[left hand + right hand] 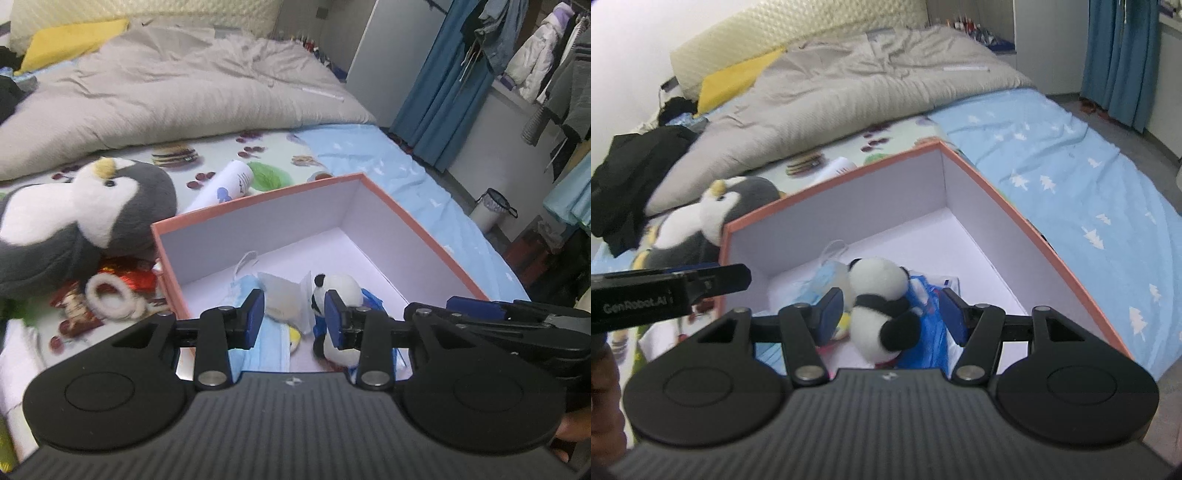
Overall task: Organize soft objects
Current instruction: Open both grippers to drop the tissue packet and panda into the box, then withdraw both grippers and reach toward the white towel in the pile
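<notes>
Both grippers over pink box (1015, 206) | right gripper (892, 314) fingers released around panda (882, 302); left gripper (295, 319) released, empty | next: lift clear, fetch penguin (85, 218) left of box.

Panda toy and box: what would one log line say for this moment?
left gripper: open, over box | right gripper: open, around panda toy, not clamped | penguin plush: outside box

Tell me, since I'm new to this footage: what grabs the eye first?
The orange-rimmed box on the bed, with a small panda plush inside on blue face masks. Just left of the box lies a big grey penguin plush. Both hand-held grippers, left and right, stand open over the box.
</notes>
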